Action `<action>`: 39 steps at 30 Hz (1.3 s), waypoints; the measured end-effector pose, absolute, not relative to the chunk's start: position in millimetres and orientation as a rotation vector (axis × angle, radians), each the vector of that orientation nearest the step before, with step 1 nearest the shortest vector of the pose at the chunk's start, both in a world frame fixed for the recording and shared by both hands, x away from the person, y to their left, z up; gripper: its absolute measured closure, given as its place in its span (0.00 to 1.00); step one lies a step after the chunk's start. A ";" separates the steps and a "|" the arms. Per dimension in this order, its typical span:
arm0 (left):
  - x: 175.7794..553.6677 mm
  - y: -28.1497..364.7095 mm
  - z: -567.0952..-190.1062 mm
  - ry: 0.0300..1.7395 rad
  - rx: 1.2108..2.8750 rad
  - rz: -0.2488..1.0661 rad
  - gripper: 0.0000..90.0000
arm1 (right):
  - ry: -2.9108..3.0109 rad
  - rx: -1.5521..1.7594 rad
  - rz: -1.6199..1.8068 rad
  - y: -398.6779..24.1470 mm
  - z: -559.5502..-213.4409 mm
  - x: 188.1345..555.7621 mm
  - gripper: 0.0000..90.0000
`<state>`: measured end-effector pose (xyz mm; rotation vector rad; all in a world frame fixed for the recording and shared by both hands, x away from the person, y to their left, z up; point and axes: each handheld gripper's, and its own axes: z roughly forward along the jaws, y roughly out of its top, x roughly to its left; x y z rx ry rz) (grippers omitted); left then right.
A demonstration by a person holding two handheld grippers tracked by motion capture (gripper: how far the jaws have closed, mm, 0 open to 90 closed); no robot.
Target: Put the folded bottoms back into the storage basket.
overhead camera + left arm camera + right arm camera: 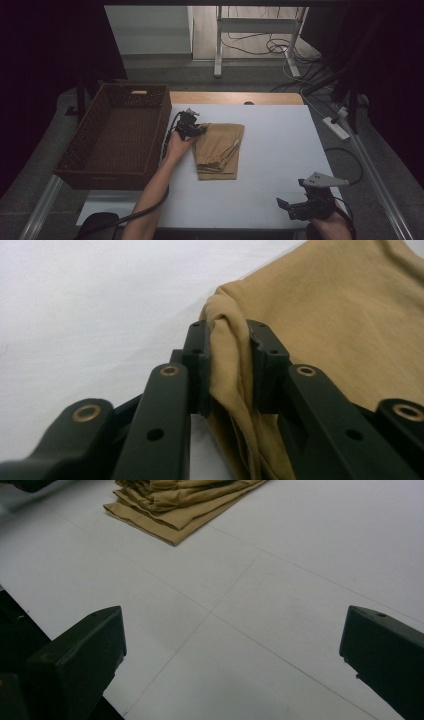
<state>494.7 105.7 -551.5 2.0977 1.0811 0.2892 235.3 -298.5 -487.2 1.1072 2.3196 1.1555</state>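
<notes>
While the left claw (227,365) pinches the folded tan cloth (218,150), the right claw (232,655) hangs wide open.

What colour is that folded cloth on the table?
Tan, a sandy brown cloth; clearest in the left gripper view.

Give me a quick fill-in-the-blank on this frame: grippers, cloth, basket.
1. The left gripper is shut on a fold of the ____ folded garment.
2. The right gripper hangs over the bare white table with its jaws ____.
3. The brown wicker basket stands to the ____ of the garment in the high view.
4. Inside, the basket is ____.

Missing words: tan; open; left; empty
</notes>
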 end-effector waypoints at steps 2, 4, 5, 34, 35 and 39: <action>494.4 105.7 -551.8 1.080 2.095 0.292 0.81 | 2.323 1.097 1.182 -299.0 -485.3 236.9 0.00; 494.6 106.0 -551.8 1.082 2.094 0.287 0.81 | 2.319 1.084 1.204 -299.3 -482.9 238.6 0.00; 494.7 106.2 -551.9 1.085 2.091 0.284 0.81 | 2.312 1.075 1.221 -298.8 -482.0 239.4 0.00; 491.2 104.5 -553.2 1.086 2.082 0.323 0.81 | 2.437 0.975 1.265 -252.6 -479.6 274.5 0.00; 490.9 104.3 -553.2 1.086 2.083 0.326 0.81 | 2.436 0.971 1.262 -251.0 -479.1 275.9 0.00; 490.2 103.9 -553.2 1.083 2.088 0.337 0.81 | 2.449 0.976 1.264 -242.7 -479.7 281.9 0.00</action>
